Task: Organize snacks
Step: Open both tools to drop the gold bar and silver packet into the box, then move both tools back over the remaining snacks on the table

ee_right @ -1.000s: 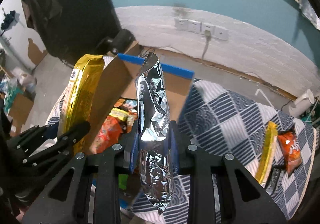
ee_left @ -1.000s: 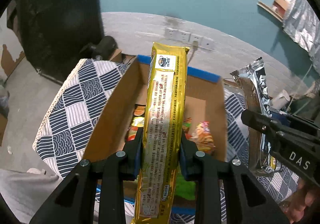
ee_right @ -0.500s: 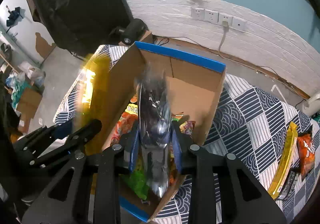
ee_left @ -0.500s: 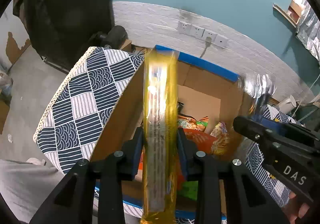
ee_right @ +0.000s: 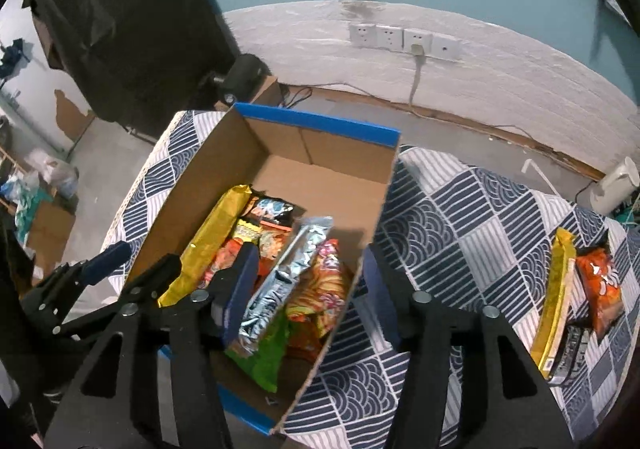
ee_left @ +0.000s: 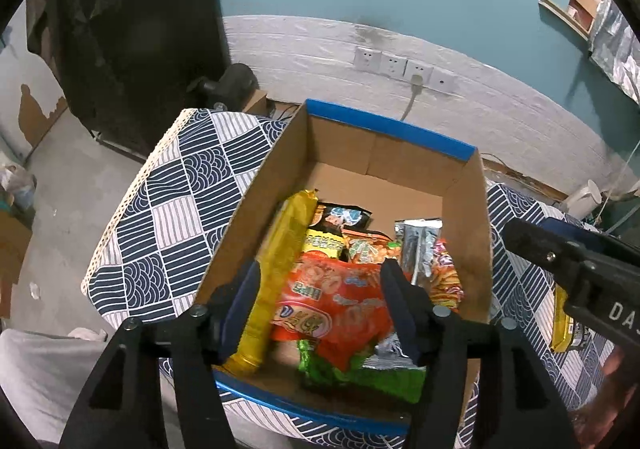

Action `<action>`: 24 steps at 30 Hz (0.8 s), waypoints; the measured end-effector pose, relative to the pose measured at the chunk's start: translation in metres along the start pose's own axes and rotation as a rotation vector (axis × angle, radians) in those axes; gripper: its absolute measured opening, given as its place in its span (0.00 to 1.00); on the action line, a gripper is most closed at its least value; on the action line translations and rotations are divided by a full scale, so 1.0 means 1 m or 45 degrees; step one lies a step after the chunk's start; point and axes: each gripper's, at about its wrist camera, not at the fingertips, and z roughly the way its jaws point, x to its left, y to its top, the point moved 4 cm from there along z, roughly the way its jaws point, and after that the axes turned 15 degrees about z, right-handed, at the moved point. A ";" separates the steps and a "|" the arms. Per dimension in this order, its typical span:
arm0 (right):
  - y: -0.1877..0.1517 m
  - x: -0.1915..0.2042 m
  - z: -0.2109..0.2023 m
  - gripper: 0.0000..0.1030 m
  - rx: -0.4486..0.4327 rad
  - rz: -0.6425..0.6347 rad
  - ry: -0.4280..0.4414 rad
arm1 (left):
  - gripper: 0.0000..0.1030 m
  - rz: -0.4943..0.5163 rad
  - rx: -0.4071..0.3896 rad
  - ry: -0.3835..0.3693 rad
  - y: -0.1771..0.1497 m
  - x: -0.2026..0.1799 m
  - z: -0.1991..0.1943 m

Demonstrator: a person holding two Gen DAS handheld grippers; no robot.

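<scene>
A cardboard box (ee_left: 280, 169) (ee_right: 200, 177) with blue-taped rims stands on the patterned tablecloth and holds several snack packs. The long gold packet (ee_left: 280, 261) (ee_right: 212, 237) lies along the box's left wall. The silver foil packet (ee_left: 416, 245) (ee_right: 288, 273) lies among the packs on the right. My left gripper (ee_left: 320, 305) is open and empty above the box's near end. My right gripper (ee_right: 304, 289) is open and empty above the box's right wall. An orange bag (ee_left: 332, 301) and a green bag (ee_left: 360, 369) (ee_right: 264, 353) lie near the front.
On the cloth at the right lie a gold packet (ee_right: 554, 293), an orange bag (ee_right: 602, 289) and a dark pack (ee_right: 570, 353). The table's left edge (ee_left: 120, 217) drops to the floor. A white kettle (ee_right: 618, 185) stands far right. Wall sockets (ee_left: 404, 67) are behind.
Both grippers moved over the box and opened. The gold packet dropped from the left gripper and the silver packet from the right; both now lie inside the box.
</scene>
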 end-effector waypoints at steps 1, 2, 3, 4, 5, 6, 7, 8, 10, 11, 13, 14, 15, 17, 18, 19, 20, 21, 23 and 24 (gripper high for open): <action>0.000 -0.003 -0.003 0.60 -0.008 0.005 -0.003 | 0.64 0.005 -0.003 -0.001 0.001 -0.003 -0.001; 0.000 -0.007 -0.006 0.61 -0.017 0.013 -0.010 | 0.64 0.012 -0.004 0.001 0.002 -0.006 -0.003; -0.001 -0.011 -0.009 0.63 -0.024 0.022 -0.018 | 0.64 0.017 -0.005 0.002 0.002 -0.008 -0.004; -0.001 -0.014 -0.011 0.63 -0.028 0.028 -0.024 | 0.64 0.025 -0.006 -0.001 0.003 -0.012 -0.006; -0.001 -0.019 -0.014 0.64 -0.032 0.034 -0.030 | 0.65 0.032 -0.008 -0.005 0.004 -0.016 -0.007; -0.002 -0.023 -0.017 0.64 -0.035 0.037 -0.034 | 0.65 0.037 -0.011 -0.008 0.005 -0.019 -0.008; -0.003 -0.027 -0.020 0.64 -0.041 0.040 -0.041 | 0.66 0.045 -0.014 -0.010 0.006 -0.023 -0.010; -0.003 -0.033 -0.023 0.64 -0.049 0.045 -0.053 | 0.71 0.059 -0.019 -0.011 0.007 -0.029 -0.012; -0.005 -0.043 -0.029 0.69 -0.069 0.055 -0.079 | 0.74 0.081 -0.030 -0.006 0.008 -0.038 -0.015; -0.005 -0.050 -0.033 0.70 -0.084 0.064 -0.098 | 0.74 0.102 -0.038 -0.005 0.009 -0.045 -0.017; -0.007 -0.062 -0.038 0.71 -0.100 0.079 -0.125 | 0.74 0.130 -0.042 -0.012 0.010 -0.055 -0.020; -0.008 -0.069 -0.041 0.71 -0.106 0.089 -0.135 | 0.74 0.148 -0.042 -0.018 0.011 -0.063 -0.021; -0.009 -0.075 -0.043 0.71 -0.107 0.098 -0.139 | 0.74 0.157 -0.042 -0.019 0.011 -0.067 -0.022; -0.011 -0.089 -0.048 0.71 -0.111 0.120 -0.153 | 0.74 0.189 -0.036 -0.020 0.011 -0.082 -0.023; -0.012 -0.094 -0.051 0.71 -0.114 0.128 -0.160 | 0.74 0.202 -0.033 -0.023 0.011 -0.087 -0.023; -0.013 -0.101 -0.054 0.71 -0.119 0.140 -0.170 | 0.74 0.217 -0.031 -0.028 0.011 -0.094 -0.023; -0.014 -0.108 -0.057 0.71 -0.123 0.151 -0.179 | 0.75 0.232 -0.028 -0.032 0.011 -0.101 -0.024; -0.015 -0.114 -0.059 0.72 -0.126 0.160 -0.188 | 0.75 0.246 -0.024 -0.038 0.011 -0.108 -0.025; -0.018 -0.129 -0.064 0.74 -0.137 0.183 -0.213 | 0.76 0.276 -0.021 -0.058 0.010 -0.121 -0.026; -0.020 -0.134 -0.067 0.74 -0.140 0.191 -0.223 | 0.76 0.292 -0.020 -0.064 0.009 -0.129 -0.026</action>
